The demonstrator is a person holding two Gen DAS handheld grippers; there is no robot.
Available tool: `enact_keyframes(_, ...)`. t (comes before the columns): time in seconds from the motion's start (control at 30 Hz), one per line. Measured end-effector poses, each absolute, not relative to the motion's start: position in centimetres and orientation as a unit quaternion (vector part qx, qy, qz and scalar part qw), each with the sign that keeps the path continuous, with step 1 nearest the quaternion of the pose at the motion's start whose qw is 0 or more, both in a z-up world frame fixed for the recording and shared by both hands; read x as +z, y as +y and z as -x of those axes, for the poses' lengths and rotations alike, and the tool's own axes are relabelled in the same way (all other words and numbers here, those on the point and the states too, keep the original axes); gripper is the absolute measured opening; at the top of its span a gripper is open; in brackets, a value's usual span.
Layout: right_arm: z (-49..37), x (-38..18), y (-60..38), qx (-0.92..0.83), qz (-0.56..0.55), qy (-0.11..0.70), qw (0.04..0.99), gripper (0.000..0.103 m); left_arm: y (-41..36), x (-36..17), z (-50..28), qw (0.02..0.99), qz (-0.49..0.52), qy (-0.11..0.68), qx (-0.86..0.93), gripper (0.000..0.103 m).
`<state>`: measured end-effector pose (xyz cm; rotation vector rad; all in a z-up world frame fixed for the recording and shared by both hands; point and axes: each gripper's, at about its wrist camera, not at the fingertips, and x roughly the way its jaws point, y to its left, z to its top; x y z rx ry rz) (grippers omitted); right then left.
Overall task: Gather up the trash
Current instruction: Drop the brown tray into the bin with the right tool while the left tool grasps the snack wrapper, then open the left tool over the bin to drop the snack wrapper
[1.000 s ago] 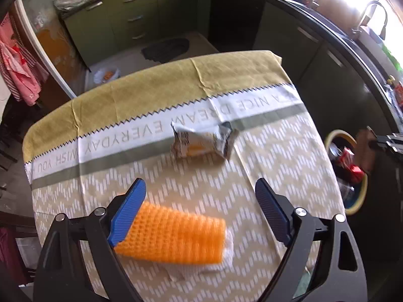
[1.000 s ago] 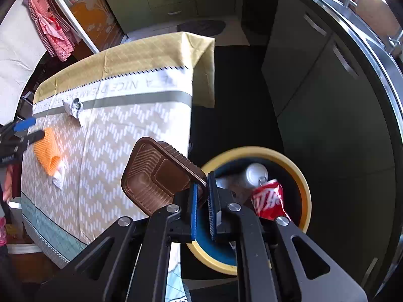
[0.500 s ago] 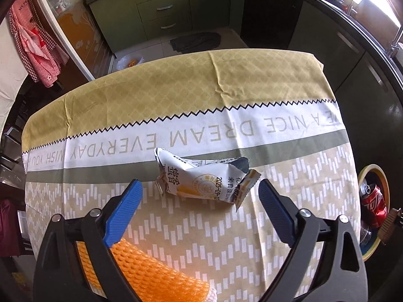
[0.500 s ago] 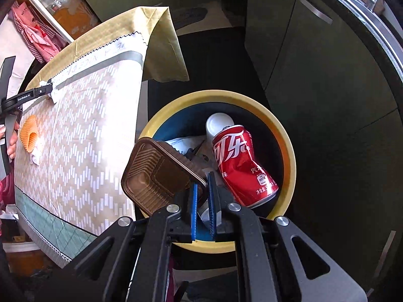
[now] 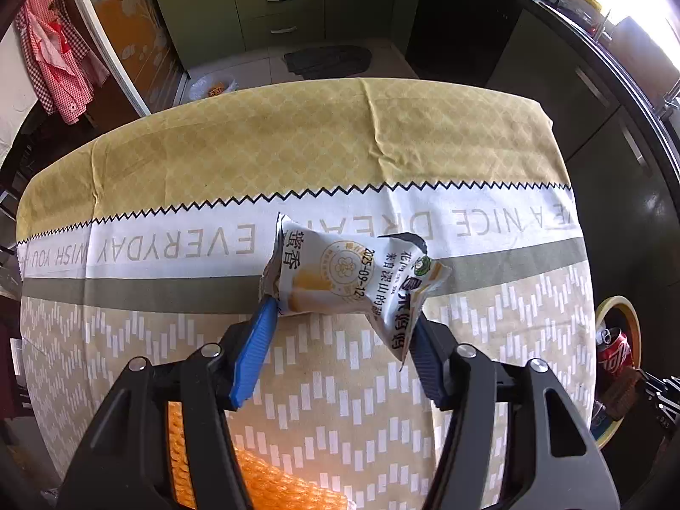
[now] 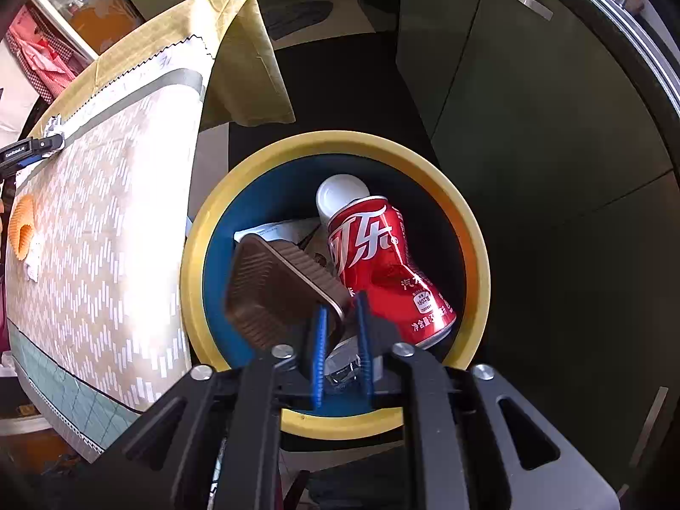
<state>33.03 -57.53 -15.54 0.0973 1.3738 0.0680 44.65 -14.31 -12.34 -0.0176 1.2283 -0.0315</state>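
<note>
Tablecloth under wrapper pinched by left gripper; right gripper ajar, brown tray blurred, contact unclear.

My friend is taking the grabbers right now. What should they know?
Left gripper: jaws have just been closing round the snack wrapper on the table; pads at its ends.
Right gripper: jaws have just been opening over the bin, letting go of the brown tray.
Done: can in the bin.
Left: wrapper, then the orange net on the table.
</note>
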Motion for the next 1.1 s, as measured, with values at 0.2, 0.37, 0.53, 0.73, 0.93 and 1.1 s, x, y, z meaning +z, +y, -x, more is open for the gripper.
enact_keyframes(0.2,-32.7,-15.0,-58.0,0.029,-0.053,0.626,0.777,0.037,-13.3,-10.7,-44.4,0.823,0.007,0.567,-0.028,0.058)
enact_keyframes(0.37,-31.8,-14.6,-58.2,0.031,-0.055,0.625,0.778,0.037,-13.0,-8.9,-43.1,0.825,0.007,0.564,-0.041,0.058)
enact_keyframes(0.53,-31.2,-14.6,-58.7,0.030,-0.058,0.624,0.779,0.037,-14.7,-6.7,-39.8,0.827,-0.017,0.558,-0.070,0.058)
enact_keyframes(0.73,-30.1,-14.0,-59.1,0.034,-0.066,0.614,0.786,0.037,-20.2,-4.2,-35.1,0.827,-0.077,0.541,-0.133,0.058)
enact_keyframes(0.93,-27.4,-13.0,-60.2,0.034,-0.068,0.602,0.795,0.037,-28.9,-3.0,-31.3,0.810,-0.120,0.529,-0.222,0.058)
enact_keyframes(1.1,-24.7,-12.9,-61.4,0.031,-0.075,0.599,0.796,0.037,-37.2,-4.8,-30.2,0.785,-0.148,0.532,-0.281,0.058)
